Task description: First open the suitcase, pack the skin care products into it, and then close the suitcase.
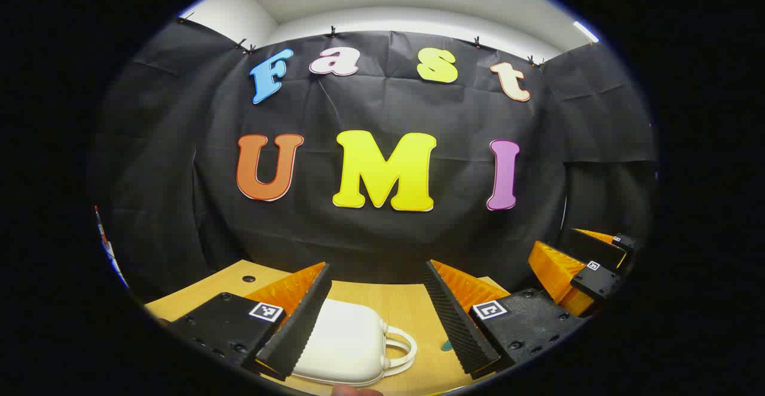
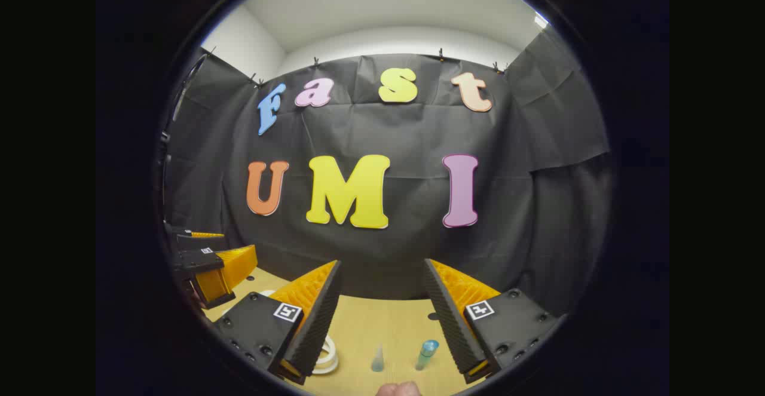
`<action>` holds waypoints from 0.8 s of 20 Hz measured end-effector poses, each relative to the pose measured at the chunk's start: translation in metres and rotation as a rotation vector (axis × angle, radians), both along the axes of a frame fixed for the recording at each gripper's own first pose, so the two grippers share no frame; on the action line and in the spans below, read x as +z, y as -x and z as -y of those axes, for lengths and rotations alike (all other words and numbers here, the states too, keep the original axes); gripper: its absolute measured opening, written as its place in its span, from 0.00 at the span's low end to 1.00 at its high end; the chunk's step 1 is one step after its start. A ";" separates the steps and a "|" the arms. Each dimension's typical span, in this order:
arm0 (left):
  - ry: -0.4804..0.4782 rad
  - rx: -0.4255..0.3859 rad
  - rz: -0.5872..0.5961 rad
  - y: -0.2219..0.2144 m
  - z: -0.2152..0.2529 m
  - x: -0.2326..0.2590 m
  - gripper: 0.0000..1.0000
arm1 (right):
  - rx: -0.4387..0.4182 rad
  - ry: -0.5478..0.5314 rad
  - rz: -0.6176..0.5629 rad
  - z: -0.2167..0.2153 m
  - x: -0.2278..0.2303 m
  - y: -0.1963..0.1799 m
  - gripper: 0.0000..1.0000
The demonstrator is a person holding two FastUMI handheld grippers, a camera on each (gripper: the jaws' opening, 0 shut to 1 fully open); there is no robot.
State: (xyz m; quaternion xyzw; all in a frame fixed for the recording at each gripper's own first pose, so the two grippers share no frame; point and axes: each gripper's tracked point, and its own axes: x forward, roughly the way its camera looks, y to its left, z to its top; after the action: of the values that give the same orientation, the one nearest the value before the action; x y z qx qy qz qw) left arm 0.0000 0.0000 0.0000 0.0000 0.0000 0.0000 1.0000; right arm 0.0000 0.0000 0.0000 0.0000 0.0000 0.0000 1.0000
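In the left gripper view, the left gripper (image 1: 378, 318) hangs above a light wooden table (image 1: 394, 303), its 2 fingers spread wide with nothing between them. Below and between the fingers lies the white suitcase (image 1: 343, 342), a small rounded hard case lying flat with its lid down, near the table's front edge. Its looped handle (image 1: 401, 348) points toward the table's right side. The left finger of this gripper covers part of the case's left end in the picture, but whether it touches the case cannot be told. A small teal shape (image 1: 447, 344) shows on the table just beside the inner face of the right finger; what it is cannot be told. At the right edge of this view, the right gripper (image 1: 588, 264) is seen farther off, above the table's right side.

In the right gripper view, the right gripper (image 2: 382, 315) also stands wide open and grips nothing. On the table (image 2: 382, 324) between its fingers, near the front edge, stand 2 skin care products: a small clear bottle (image 2: 377, 359) with a pointed top and, just beside it to the right, a tube with a blue cap (image 2: 427, 353), leaning slightly. The 2 items stand apart from each other. The suitcase handle (image 2: 327, 357) peeks out beside the left finger. A dark round hole (image 2: 433, 316) marks the tabletop near the right finger. The left gripper (image 2: 209, 264) appears at the left edge of this view.
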 end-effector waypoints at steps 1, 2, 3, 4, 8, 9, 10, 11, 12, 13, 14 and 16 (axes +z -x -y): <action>-0.004 0.007 -0.001 -0.003 -0.001 0.000 0.99 | 0.000 -0.005 -0.006 0.000 -0.002 -0.003 0.81; -0.009 0.009 0.000 -0.004 -0.002 0.001 0.99 | 0.003 -0.009 -0.009 -0.001 -0.003 -0.007 0.81; -0.012 0.013 0.006 -0.006 -0.003 0.002 1.00 | 0.005 -0.010 -0.008 0.000 -0.003 -0.010 0.81; -0.014 0.016 0.016 -0.008 -0.004 0.006 0.99 | 0.007 -0.008 -0.007 0.000 -0.002 -0.013 0.81; -0.019 0.020 0.026 -0.016 -0.002 0.008 0.99 | 0.011 -0.004 -0.005 0.003 -0.002 -0.022 0.81; -0.020 0.022 0.025 -0.016 -0.001 0.008 0.99 | 0.013 -0.003 -0.001 0.003 -0.001 -0.023 0.80; -0.019 0.023 0.023 -0.017 0.000 0.008 0.99 | 0.017 -0.003 -0.001 0.003 -0.001 -0.025 0.81; -0.020 0.027 0.022 -0.018 0.000 0.008 0.99 | 0.021 -0.004 -0.003 0.004 -0.003 -0.025 0.81; -0.020 0.030 0.023 -0.019 -0.001 0.007 0.99 | 0.023 -0.005 -0.008 0.005 -0.005 -0.026 0.81; -0.022 0.031 0.022 -0.020 0.000 0.006 0.99 | 0.022 -0.007 -0.013 0.006 -0.007 -0.025 0.81; -0.026 0.034 0.016 -0.020 0.000 0.004 0.99 | 0.019 -0.011 -0.019 0.008 -0.009 -0.026 0.81; -0.031 0.043 0.002 -0.018 -0.003 -0.001 0.99 | 0.016 -0.010 -0.025 0.011 -0.012 -0.023 0.81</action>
State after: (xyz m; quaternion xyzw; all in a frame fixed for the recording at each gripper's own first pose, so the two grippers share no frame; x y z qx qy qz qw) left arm 0.0177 0.0029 -0.0015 0.0155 -0.0010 0.0216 0.9996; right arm 0.0231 -0.0110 -0.0120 0.0048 0.0125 0.0082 0.9999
